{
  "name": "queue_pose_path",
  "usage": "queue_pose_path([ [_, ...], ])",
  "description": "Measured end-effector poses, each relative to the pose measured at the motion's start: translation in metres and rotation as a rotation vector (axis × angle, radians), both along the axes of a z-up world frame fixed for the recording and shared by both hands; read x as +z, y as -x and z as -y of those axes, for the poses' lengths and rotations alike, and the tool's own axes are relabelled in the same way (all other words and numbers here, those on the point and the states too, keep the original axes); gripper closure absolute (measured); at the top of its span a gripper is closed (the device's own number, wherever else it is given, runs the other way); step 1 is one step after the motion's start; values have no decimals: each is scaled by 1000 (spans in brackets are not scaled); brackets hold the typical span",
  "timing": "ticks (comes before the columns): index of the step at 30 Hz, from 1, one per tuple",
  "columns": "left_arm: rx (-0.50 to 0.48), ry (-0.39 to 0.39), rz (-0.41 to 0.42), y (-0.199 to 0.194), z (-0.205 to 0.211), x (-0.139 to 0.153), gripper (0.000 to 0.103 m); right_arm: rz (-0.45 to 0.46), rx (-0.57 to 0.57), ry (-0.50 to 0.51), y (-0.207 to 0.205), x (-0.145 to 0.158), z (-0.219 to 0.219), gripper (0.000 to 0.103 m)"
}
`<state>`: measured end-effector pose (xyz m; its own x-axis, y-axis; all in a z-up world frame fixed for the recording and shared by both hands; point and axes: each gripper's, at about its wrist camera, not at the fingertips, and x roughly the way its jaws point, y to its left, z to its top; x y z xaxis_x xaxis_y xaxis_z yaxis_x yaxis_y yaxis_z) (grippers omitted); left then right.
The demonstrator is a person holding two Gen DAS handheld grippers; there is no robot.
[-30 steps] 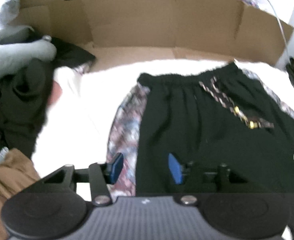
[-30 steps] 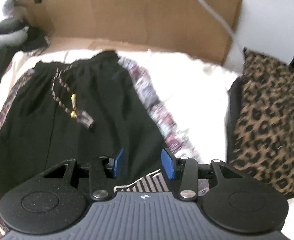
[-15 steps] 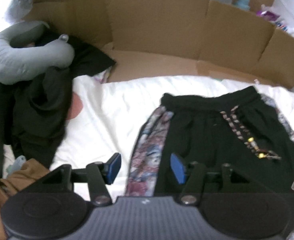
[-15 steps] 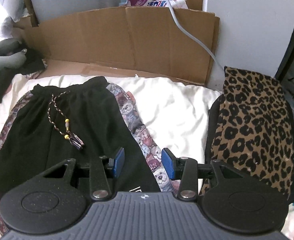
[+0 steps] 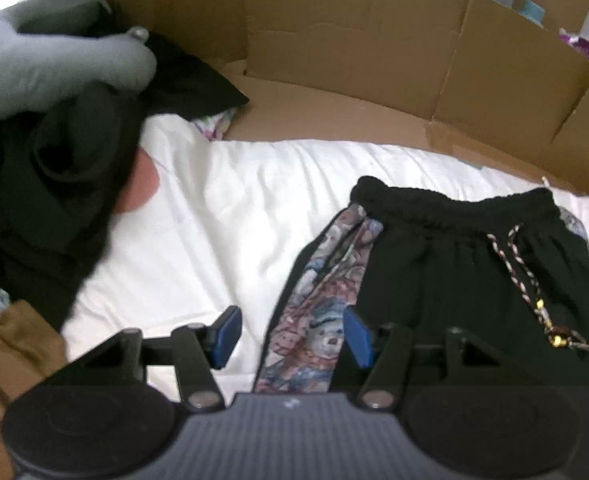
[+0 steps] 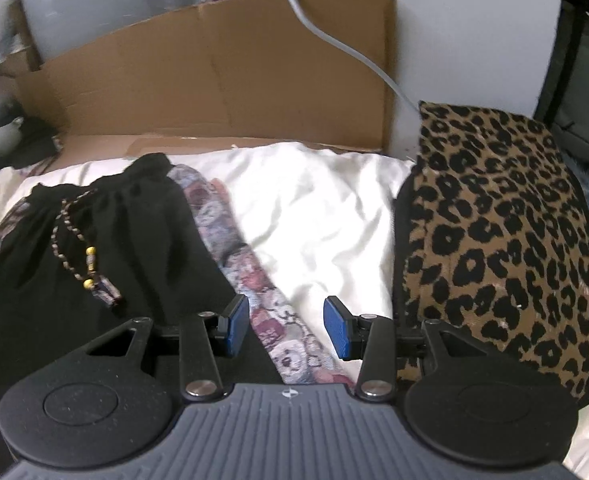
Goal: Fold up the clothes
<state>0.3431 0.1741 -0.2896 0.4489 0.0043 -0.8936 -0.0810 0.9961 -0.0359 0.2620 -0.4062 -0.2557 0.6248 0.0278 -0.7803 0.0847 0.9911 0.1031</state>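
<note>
Black shorts (image 5: 454,280) with an elastic waistband and patterned side panels lie spread flat on a white rumpled bed sheet (image 5: 222,216), waistband toward the brown cardboard sheets (image 5: 334,48) that stand along the far edge. A braided drawstring with yellow beads (image 5: 534,292) trails down the front of the shorts from the waistband.

In the left wrist view, the left gripper (image 5: 290,336) hovers over the near left edge of the shorts. Its blue-padded jaws stand roughly half apart, with the patterned side panel (image 5: 322,304) showing in the gap below them; the pads press on nothing, and it has hold of nothing. To the left, a heap of dark clothing (image 5: 54,184) lies on the sheet with a grey neck pillow (image 5: 54,68) on top of it, and a brown garment (image 5: 10,352) sits at the lower left corner.

In the right wrist view, the right gripper (image 6: 286,328) hangs over the opposite edge of the shorts (image 6: 114,260). Its jaws are also about half apart and empty; the other patterned panel (image 6: 254,288) runs diagonally beneath the gap. Just beside it on the right rests a leopard-print cushion (image 6: 502,232), touching the sheet (image 6: 326,216). A grey cable (image 6: 334,44) slants down across the cardboard (image 6: 222,80) behind.
</note>
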Motion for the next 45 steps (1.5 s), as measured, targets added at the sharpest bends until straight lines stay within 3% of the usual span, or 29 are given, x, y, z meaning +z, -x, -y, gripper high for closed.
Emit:
queue_pose_path([
  [6, 59, 66, -8, 22, -16, -13, 44, -1, -14, -15, 2, -9, -1, 55],
  [13, 59, 61, -82, 70, -38, -33, 48, -43, 60, -42, 22, -15, -32, 55],
  [21, 36, 90, -139, 124, -47, -33, 50, -80, 129, -72, 52, -16, -61, 55],
  [23, 59, 115, -168, 134, -51, -34, 54, -81, 134, -68, 58, -15, -64, 55],
  [25, 87, 139, -182, 141, -55, -35, 64, -77, 138, -71, 63, -13, -66, 55],
  [36, 150, 142, -263, 187, -67, -48, 83, -82, 145, -98, 86, -9, -76, 55],
  [45, 173, 189, -324, 229, -76, -56, 80, -96, 186, -139, 114, -1, -95, 55],
])
